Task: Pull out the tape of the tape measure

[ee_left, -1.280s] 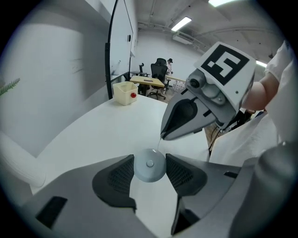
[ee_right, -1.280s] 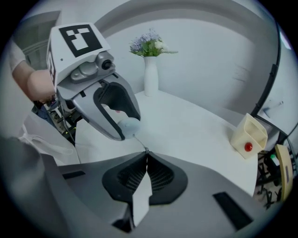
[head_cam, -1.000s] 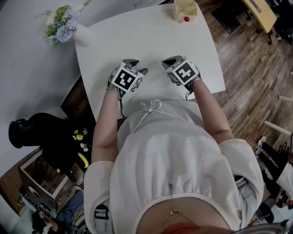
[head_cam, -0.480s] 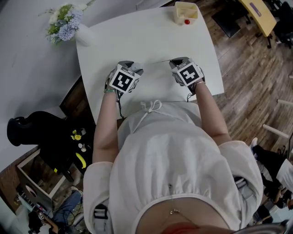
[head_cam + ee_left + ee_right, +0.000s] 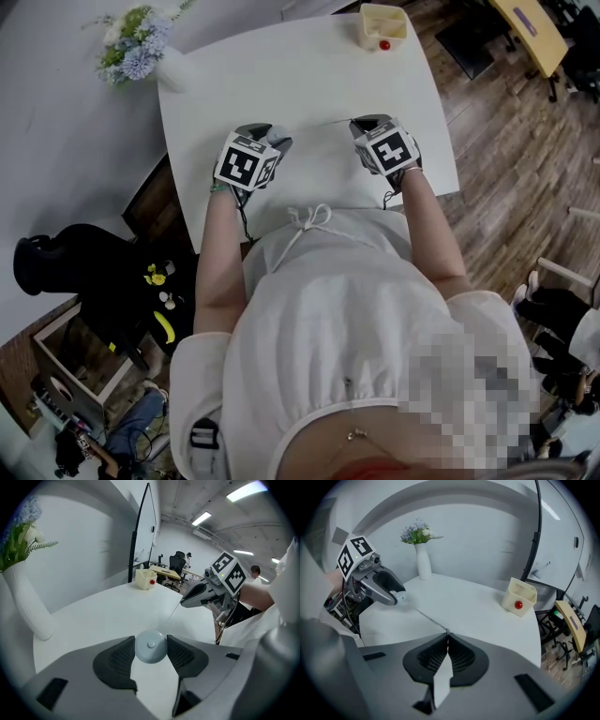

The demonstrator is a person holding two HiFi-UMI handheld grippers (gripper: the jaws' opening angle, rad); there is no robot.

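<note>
On the white table (image 5: 300, 84), seen from the head view, a white vase (image 5: 170, 75) of blue and green flowers (image 5: 129, 49) stood at the 11 o'clock corner. Toward 7 o'clock, the left gripper (image 5: 150, 641) held the round pale-blue tape measure (image 5: 150, 648), its jaws standing partly apart with a pad pressed on either side of the case. From the case, the thin tape (image 5: 323, 127) ran out in a taut line toward 3 o'clock, just above the tabletop. At about 5 o'clock, the right gripper (image 5: 447, 637) had its jaws closed together, pinching the tape's end between the pad tips. A cream box (image 5: 380, 19) holding a small red ball (image 5: 382, 40) sat at the 1 o'clock corner.
</note>
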